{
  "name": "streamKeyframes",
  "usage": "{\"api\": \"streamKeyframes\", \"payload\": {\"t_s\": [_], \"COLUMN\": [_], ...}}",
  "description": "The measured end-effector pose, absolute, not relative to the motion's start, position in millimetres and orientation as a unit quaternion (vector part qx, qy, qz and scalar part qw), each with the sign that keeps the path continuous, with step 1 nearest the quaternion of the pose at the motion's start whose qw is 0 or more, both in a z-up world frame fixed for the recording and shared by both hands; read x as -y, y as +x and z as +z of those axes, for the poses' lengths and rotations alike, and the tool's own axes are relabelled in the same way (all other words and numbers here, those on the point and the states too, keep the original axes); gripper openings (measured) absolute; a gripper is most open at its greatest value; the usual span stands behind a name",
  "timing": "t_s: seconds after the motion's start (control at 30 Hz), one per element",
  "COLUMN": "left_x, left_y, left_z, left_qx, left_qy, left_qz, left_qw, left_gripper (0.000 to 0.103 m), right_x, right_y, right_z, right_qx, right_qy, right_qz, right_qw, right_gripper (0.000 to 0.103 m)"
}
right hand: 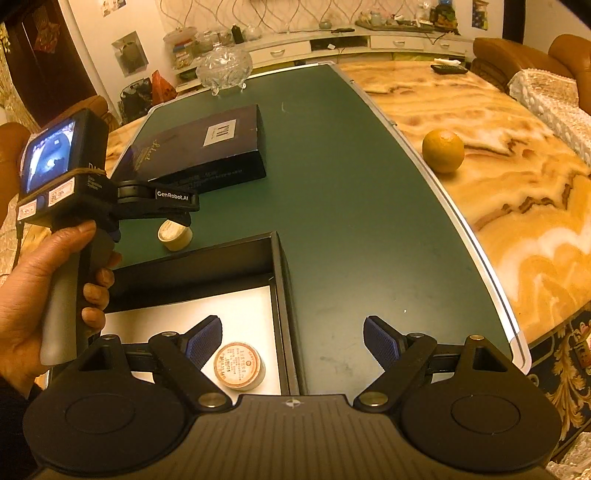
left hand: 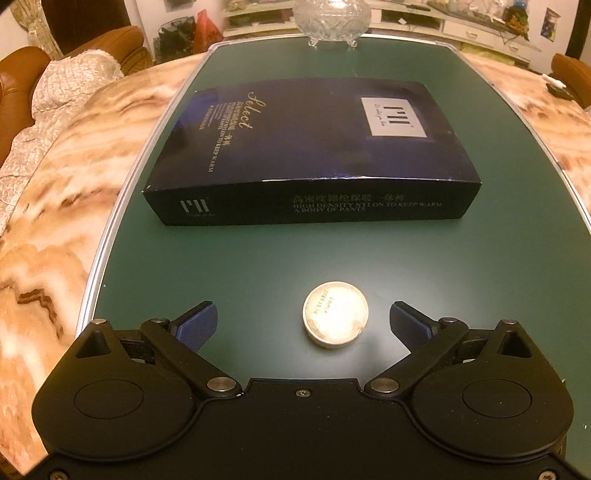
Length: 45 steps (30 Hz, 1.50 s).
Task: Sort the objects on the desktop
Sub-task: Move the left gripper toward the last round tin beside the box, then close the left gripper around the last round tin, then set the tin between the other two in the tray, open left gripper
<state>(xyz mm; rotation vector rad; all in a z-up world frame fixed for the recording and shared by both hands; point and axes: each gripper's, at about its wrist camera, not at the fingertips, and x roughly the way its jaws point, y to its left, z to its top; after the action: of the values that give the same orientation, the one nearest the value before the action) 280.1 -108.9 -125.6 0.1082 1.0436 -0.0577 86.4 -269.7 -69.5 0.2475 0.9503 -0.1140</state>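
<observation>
A small round cream tin (left hand: 335,318) lies on the green mat (left hand: 280,258), between the open fingers of my left gripper (left hand: 301,325), not touched. The same tin shows in the right wrist view (right hand: 175,235), just under the left gripper's tip. A second round tin (right hand: 240,366) lies inside an open black tray with a white floor (right hand: 281,295). My right gripper (right hand: 293,345) is open and empty above the tray's right wall. A dark blue flat box (left hand: 314,147) lies farther back, also in the right wrist view (right hand: 207,147).
An orange (right hand: 443,150) sits on the marble tabletop (right hand: 517,184) right of the mat. A cut-glass bowl (left hand: 331,16) stands at the mat's far end. A remote (right hand: 448,68) lies at the far right. Brown chairs surround the table.
</observation>
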Motion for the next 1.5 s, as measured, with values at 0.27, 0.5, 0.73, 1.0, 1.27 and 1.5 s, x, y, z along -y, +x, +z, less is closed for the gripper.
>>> {"api": "streamKeyframes", "payload": {"t_s": [0.27,0.5,0.73,1.0,1.27,1.5], "left_x": [113.5,113.2,109.0,105.4,96.9,88.1], "left_y": [284.0,285.0,285.0,277.9,242.2,185.7], "left_z": [-132.9,-136.5,-138.0,-128.8,-86.8,-58.4], "left_qx": [-0.506,-0.507,-0.509,-0.502,-0.486,-0.483], "left_qy": [0.045,0.044,0.040,0.045,0.043,0.056], "left_qz": [-0.031,-0.029,-0.032,-0.036,-0.066,-0.080], "left_qw": [0.861,0.861,0.859,0.863,0.870,0.870], "left_gripper": [0.077,0.057,0.041,0.041,0.041,0.041], "right_x": [269.6,267.8,268.3,268.1,270.6,283.9], "right_y": [85.6,86.0,87.0,85.5,80.6,70.9], "right_z": [-71.3,-73.1,-75.4,-76.2,-67.4,-59.3], "right_qx": [-0.455,-0.456,-0.458,-0.458,-0.448,-0.439], "right_qy": [0.114,0.108,0.108,0.110,0.114,0.137], "right_qz": [-0.057,-0.059,-0.060,-0.060,-0.067,-0.084], "right_qw": [0.881,0.881,0.880,0.880,0.884,0.884], "right_gripper": [0.087,0.087,0.087,0.087,0.087,0.087]}}
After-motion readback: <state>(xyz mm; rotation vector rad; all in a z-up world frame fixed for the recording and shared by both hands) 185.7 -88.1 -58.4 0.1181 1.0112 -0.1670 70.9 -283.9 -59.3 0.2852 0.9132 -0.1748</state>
